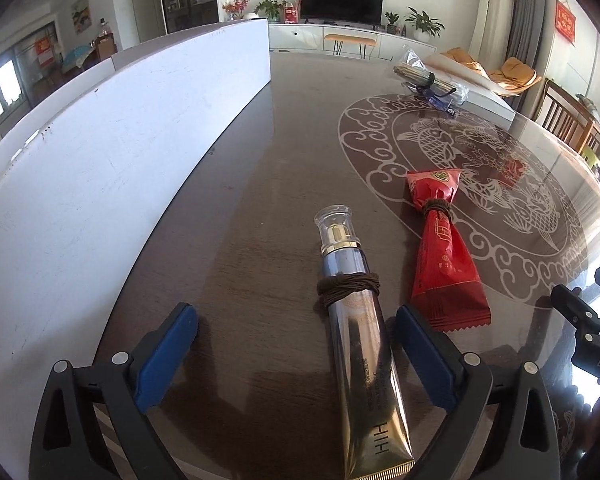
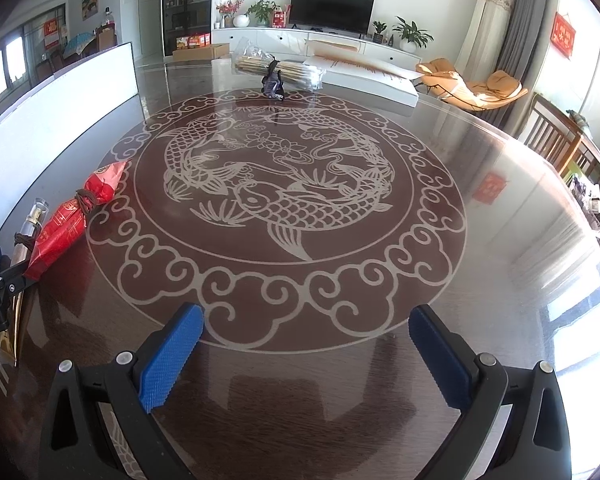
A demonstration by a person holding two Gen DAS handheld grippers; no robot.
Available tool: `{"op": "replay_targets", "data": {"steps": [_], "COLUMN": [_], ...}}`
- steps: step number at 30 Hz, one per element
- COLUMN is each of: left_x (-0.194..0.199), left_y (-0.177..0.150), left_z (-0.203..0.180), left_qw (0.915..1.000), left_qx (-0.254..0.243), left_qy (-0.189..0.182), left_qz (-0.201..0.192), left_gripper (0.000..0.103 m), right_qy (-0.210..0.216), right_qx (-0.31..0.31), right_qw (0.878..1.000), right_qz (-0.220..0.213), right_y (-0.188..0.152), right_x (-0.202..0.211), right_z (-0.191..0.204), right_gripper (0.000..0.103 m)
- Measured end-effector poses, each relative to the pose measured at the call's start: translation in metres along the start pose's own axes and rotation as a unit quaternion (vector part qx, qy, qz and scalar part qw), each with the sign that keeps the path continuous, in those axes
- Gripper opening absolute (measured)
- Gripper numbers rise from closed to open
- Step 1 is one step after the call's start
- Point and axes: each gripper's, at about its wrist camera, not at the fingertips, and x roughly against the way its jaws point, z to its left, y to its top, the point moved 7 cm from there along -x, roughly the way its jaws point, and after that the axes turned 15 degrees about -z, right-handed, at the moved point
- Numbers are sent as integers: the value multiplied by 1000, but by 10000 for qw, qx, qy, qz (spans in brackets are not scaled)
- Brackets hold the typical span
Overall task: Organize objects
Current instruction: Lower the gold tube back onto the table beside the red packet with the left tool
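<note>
My left gripper (image 1: 296,344) stood wide apart, gold tube (image 1: 360,344) lying flat on the table (image 1: 260,200) between the pads, untouched. Red packet (image 1: 444,264) lay just right of the tube. Right gripper (image 2: 306,354) was also apart, empty.

Two low claw-mounted views, shared table (image 1: 260,240)

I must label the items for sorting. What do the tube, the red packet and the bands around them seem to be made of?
Tube: probably laminated plastic with a glossy metallic gold-silver finish; it mirrors light, its end is crimped, its cap clear plastic.
Red packet: shiny printed foil or plastic film; creased, with a serrated edge.
Bands: matte brown cord, perhaps elastic; separate strands show.
</note>
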Motion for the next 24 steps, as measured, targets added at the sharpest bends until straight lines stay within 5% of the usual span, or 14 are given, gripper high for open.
{"op": "replay_targets", "data": {"steps": [24], "left_x": [-2], "left_y": [-1], "left_z": [0], "left_qw": [10000], "left_qx": [9], "left_qy": [39], "left_qz": [28], "left_gripper": [103], "right_qy": [-98], "right_qx": [24], "right_qw": [9999], "right_qz": [-9], "right_y": [0], "right_x": [-1], "right_z": [-2], "right_gripper": [103]}}
